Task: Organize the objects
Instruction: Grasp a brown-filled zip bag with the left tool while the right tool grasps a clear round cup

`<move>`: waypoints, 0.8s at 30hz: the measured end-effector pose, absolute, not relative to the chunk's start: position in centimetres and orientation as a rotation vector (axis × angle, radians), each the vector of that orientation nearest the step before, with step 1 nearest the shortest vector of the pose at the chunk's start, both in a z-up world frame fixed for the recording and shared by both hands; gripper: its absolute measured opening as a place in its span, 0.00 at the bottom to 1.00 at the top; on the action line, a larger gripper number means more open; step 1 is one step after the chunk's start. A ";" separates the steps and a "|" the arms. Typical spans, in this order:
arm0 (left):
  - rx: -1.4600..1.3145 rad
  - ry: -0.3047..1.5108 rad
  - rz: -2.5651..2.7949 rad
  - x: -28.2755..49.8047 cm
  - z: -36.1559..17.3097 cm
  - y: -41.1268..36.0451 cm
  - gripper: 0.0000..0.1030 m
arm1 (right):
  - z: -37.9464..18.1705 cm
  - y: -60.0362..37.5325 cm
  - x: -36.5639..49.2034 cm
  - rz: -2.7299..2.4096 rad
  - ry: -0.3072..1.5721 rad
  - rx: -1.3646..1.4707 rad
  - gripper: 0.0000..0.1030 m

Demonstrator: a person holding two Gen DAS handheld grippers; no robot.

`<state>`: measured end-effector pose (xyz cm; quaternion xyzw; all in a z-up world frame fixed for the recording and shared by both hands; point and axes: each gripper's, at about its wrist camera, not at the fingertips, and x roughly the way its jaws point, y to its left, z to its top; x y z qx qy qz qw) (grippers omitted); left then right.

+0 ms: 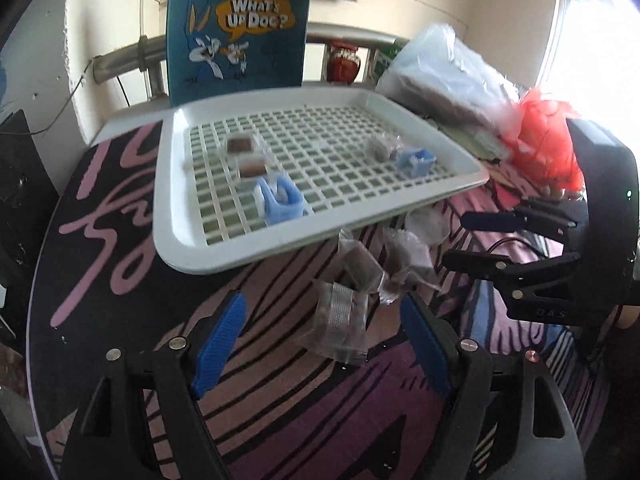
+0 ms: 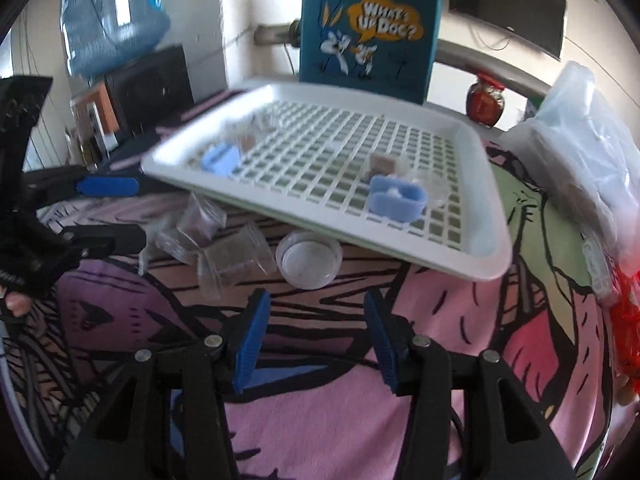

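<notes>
A white grid tray [image 1: 180, 216] [image 2: 472, 248] lies on a patterned cloth. It holds two blue plastic pieces [image 1: 280, 200] [image 1: 416, 160] and small clear-wrapped brown blocks [image 1: 240, 146]. In front of the tray lie several clear-wrapped packets [image 1: 340, 320] [image 2: 208, 224] and a small white round dish [image 2: 310, 260]. My left gripper [image 1: 324, 344] is open, its blue pads on either side of one clear packet, not touching it. My right gripper [image 2: 316, 344] is open and empty, just short of the dish; it also shows in the left wrist view [image 1: 476, 236].
A blue cartoon bag [image 1: 240, 28] stands behind the tray. A clear plastic bag [image 1: 448, 80] and red netting [image 1: 548, 136] lie to the right. A red jar [image 2: 486, 104] and a water bottle [image 2: 112, 12] stand at the back.
</notes>
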<state>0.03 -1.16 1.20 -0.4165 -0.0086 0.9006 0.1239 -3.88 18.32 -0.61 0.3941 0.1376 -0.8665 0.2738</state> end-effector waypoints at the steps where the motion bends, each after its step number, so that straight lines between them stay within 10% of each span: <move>1: -1.227 -0.015 2.626 -0.2 0.9 -1.1 0.76 | -1.0 17.8 -4.3 -2.329 0.393 1.071 0.47; 5: -1.256 0.023 2.603 -0.6 0.1 -0.5 0.64 | -1.1 16.9 -5.3 -2.316 0.387 1.065 0.47; 9: -1.236 0.096 2.585 0.2 0.1 0.6 0.29 | -1.3 16.5 -6.2 -2.290 0.340 1.090 0.38; 24: -1.090 -0.071 2.683 2.9 3.2 -1.1 0.26 | 1.2 18.9 -0.8 -2.372 0.207 0.933 0.36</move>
